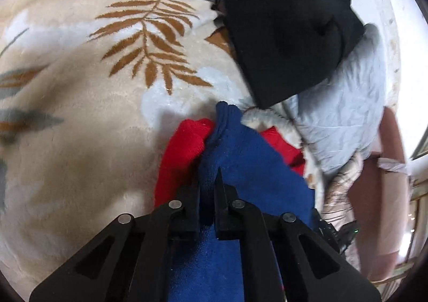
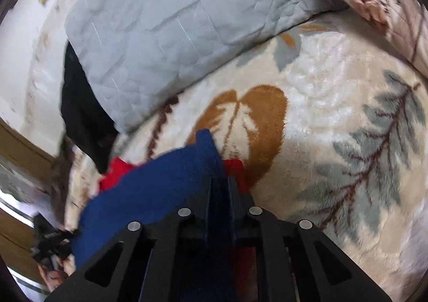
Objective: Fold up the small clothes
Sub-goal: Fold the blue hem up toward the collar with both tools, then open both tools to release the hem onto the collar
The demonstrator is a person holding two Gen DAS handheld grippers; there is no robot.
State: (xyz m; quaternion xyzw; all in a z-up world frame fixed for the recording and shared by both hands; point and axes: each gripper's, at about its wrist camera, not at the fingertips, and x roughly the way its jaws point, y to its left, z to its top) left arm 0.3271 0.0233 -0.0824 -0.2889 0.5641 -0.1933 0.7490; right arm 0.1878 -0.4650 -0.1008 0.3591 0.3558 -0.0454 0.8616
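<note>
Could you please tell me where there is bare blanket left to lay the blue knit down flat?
The leaf-print blanket lies bare left of the red knit, out past the brown fern. From the right wrist, blanket is free below the grey quilt. It is crowded where the black garment and quilt meet. Both claws, left claw and right claw, pinch the blue knit.

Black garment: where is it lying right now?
The black garment lies upper right in the left wrist view, overlapping the pale blue quilted pillow; in the right wrist view, it shows at that pillow's left edge.
</note>
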